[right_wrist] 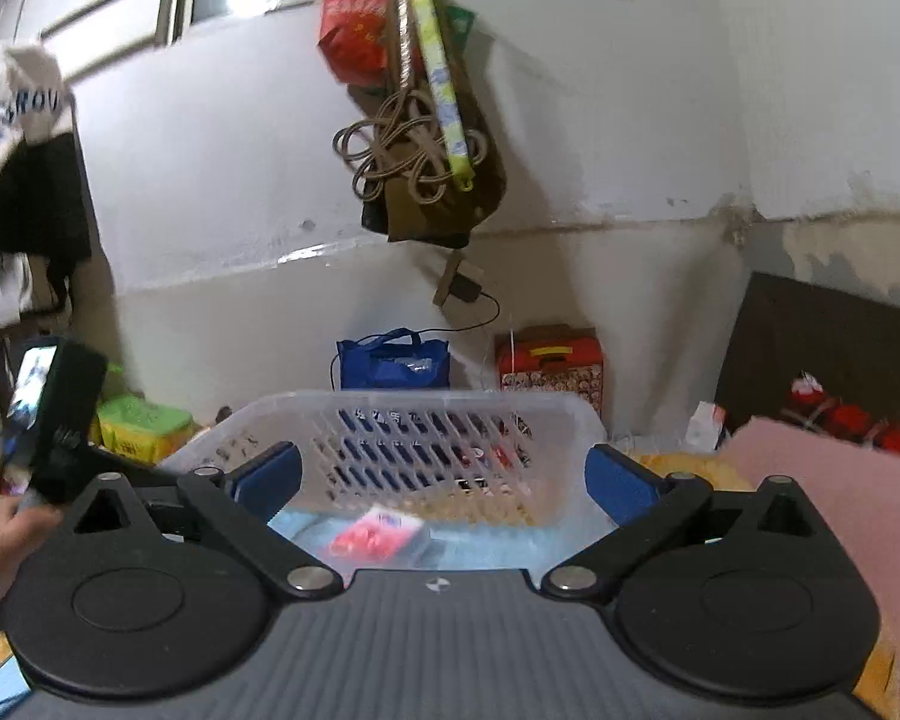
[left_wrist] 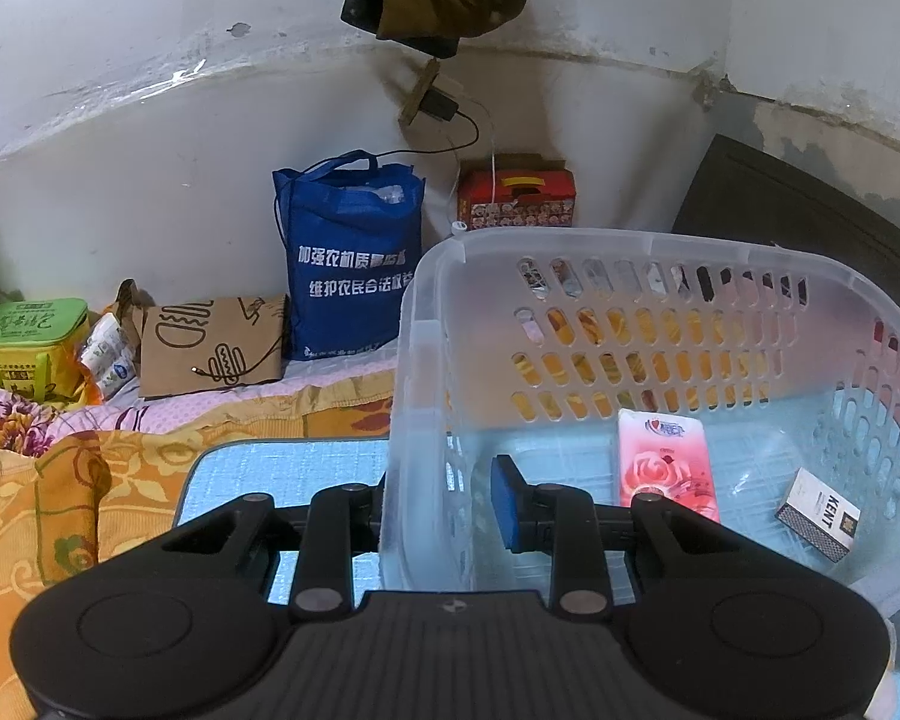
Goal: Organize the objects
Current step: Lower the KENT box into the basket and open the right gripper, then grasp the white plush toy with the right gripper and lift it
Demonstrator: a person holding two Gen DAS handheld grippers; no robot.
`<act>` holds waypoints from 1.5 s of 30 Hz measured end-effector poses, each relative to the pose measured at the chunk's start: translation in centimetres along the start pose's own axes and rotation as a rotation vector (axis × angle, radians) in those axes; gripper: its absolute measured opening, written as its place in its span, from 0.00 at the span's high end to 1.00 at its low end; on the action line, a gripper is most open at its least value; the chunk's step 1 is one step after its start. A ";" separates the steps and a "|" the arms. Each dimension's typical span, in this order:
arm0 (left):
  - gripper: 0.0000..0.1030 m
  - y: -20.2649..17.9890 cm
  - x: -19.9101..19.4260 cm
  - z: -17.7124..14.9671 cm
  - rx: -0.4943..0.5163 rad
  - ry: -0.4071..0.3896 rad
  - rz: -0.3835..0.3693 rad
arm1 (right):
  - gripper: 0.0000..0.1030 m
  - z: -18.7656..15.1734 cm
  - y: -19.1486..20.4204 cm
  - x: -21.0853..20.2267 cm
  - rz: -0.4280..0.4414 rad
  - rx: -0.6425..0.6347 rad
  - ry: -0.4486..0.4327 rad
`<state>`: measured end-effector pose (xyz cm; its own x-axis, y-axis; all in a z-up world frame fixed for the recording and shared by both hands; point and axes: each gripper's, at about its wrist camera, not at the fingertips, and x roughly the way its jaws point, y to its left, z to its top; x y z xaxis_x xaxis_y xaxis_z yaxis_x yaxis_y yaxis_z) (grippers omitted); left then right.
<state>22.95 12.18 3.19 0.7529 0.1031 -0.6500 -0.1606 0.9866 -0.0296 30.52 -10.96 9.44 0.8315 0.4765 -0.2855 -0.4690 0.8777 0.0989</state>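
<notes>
The left claw (left_wrist: 444, 510) is clenched on the near-left wall of the translucent white perforated plastic basket (left_wrist: 570, 243) — one blue pad (left_wrist: 507, 501) presses the inside of that wall, the other sits hidden outside it — and so pins the basket on the pale blue woven mat (left_wrist: 282, 468) spread over the flowered bed cover. Inside, a pink rose-printed tissue packet (left_wrist: 669, 462) lies flat on the basket floor, its long axis running away from the left claw towards the far wall; a white and black Kent cigarette box (left_wrist: 819, 513) lies to the right of it, apart from it, turned at a slant

The right claw (right_wrist: 444, 480) is released, its blue pads spread wide with nothing between them, and it points over the near rim of the basket (right_wrist: 426, 405). The pink packet (right_wrist: 378, 534) shows blurred just below and ahead of it, inside the basket. Judging by this, a drop has been made, and whatever is to be sorted next lies outside the basket; the free right claw is the one to fetch it
</notes>
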 end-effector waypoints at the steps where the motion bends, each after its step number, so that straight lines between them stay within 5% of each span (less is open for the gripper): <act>1: 0.68 0.0 0.0 0.0 0.001 -0.002 -0.002 | 0.00 -0.8 -0.4 -0.6 -0.003 0.022 0.001; 11: 0.68 0.1 0.0 -0.1 0.003 -0.003 0.001 | 0.00 -8.6 0.0 0.8 -0.012 0.076 0.188; 23: 0.68 0.1 -0.1 -0.4 0.007 -0.005 0.003 | 0.00 -10.0 1.3 3.0 0.059 0.069 0.255; 30: 0.66 -0.1 -0.2 -0.4 0.044 0.002 -0.024 | 0.03 -10.4 2.3 3.5 0.048 0.023 0.277; 34: 0.66 -0.2 -0.2 -0.5 0.055 -0.016 -0.038 | 0.22 -10.7 2.2 3.3 0.051 0.022 0.266; 45: 0.66 -0.1 -0.3 -0.7 0.039 -0.042 -0.063 | 0.22 -10.5 2.1 2.0 0.049 0.036 0.166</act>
<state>22.31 12.01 2.81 0.7868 0.0453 -0.6155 -0.0881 0.9953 -0.0394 28.06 -8.70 -0.88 0.7460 0.5061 -0.4329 -0.4943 0.8564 0.1495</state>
